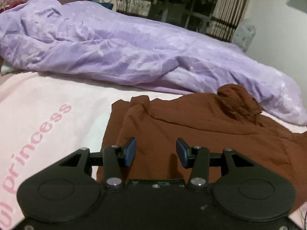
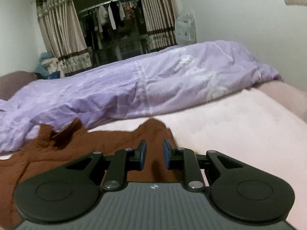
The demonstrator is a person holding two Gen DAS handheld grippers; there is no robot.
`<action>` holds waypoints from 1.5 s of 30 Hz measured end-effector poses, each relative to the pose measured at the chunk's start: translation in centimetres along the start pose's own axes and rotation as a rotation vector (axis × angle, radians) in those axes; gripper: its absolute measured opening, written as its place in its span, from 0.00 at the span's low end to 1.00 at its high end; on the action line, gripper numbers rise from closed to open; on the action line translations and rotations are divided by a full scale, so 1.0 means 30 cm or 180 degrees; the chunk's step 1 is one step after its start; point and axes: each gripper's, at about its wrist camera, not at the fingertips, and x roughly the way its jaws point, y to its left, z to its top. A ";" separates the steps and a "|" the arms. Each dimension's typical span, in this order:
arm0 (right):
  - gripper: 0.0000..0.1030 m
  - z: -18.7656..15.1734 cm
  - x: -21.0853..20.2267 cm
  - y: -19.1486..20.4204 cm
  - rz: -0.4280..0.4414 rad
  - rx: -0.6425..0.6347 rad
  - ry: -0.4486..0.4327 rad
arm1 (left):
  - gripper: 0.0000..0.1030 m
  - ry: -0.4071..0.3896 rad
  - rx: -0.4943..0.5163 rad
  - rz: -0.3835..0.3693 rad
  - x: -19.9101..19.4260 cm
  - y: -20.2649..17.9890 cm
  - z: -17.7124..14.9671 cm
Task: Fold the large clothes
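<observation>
Lying under both parted, empty grippers (left gripper (image 1: 155, 151), right gripper (image 2: 154, 154)): brown garment (image 1: 191, 126)

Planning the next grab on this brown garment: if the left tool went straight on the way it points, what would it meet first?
Most likely the brown garment itself: the left tool points down at its flat cloth, open jaws holding nothing. The purple duvet lies farther beyond, though depth is unclear.

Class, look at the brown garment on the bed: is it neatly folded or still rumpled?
Still rumpled. The brown garment lies loosely spread, one end bunched into a lump, creases across it and an edge turned up.
</observation>
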 end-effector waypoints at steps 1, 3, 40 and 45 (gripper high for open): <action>0.25 0.001 0.024 0.008 -0.0066 -0.0040 0.0015 | 0.45 0.0026 0.0038 0.0034 0.023 -0.006 0.004; 0.25 -0.005 0.086 0.015 -0.0202 -0.0069 0.0132 | 0.45 0.0082 0.0022 0.0051 0.051 -0.009 -0.007; 0.33 -0.232 -0.186 -0.057 -0.0211 0.0046 0.0218 | 0.53 -0.0034 -0.0013 0.0061 -0.167 -0.038 -0.287; 0.33 -0.188 -0.274 0.070 0.0121 0.0212 -0.0006 | 0.53 -0.0030 -0.0089 0.0040 -0.172 -0.029 -0.289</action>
